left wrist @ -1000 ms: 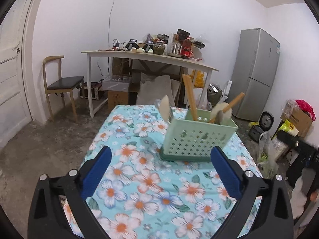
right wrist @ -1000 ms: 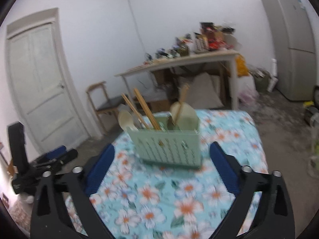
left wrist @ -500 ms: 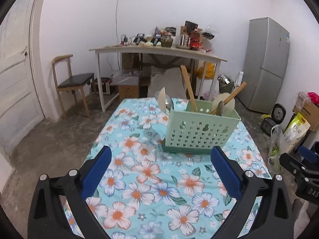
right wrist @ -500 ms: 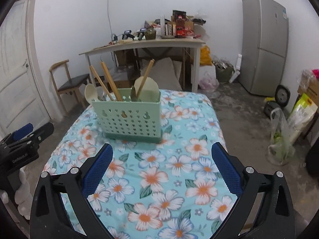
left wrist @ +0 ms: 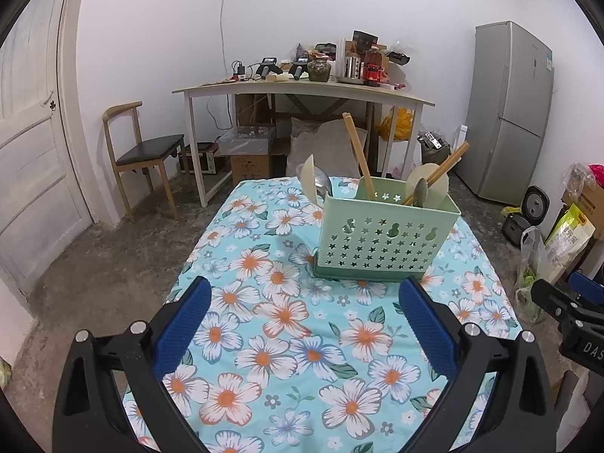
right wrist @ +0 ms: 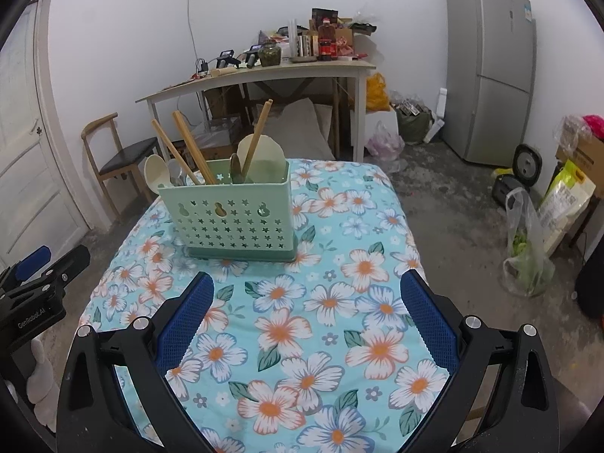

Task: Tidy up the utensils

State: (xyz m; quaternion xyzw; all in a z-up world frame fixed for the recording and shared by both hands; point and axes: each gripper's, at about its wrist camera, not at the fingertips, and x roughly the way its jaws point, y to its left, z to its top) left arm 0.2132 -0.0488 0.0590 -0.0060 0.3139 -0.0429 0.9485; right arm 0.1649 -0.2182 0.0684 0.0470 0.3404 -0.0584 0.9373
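- Utensils stand in a green perforated caddy (left wrist: 389, 238) on the floral tablecloth (left wrist: 302, 339); in the left wrist view the caddy sits at about 1 o'clock from the left gripper (left wrist: 305, 313), in the right wrist view at about 11 o'clock from the right gripper (right wrist: 307, 311).
- Contents noted: wooden chopsticks (right wrist: 188, 151) leaning at an angle, a pale spoon (right wrist: 155, 173) at the caddy's left end, metal spoons (left wrist: 419, 191) and a cream flat-headed piece (right wrist: 264, 158).
- Both sets of tongs stand wide apart with nothing between the blue pads (left wrist: 181, 324); both hover over bare cloth, well short of the caddy.
- No loose utensil shows on the cloth in either view, so the sorting appears complete or near it. Judgement only.
- Advice if any regrouping remains: approach from above, close on one handle well above the rim, lift straight up so neighbours are not dragged.
- Risk: the caddy looks light and may tip or slide; steady its wall with the free gripper.
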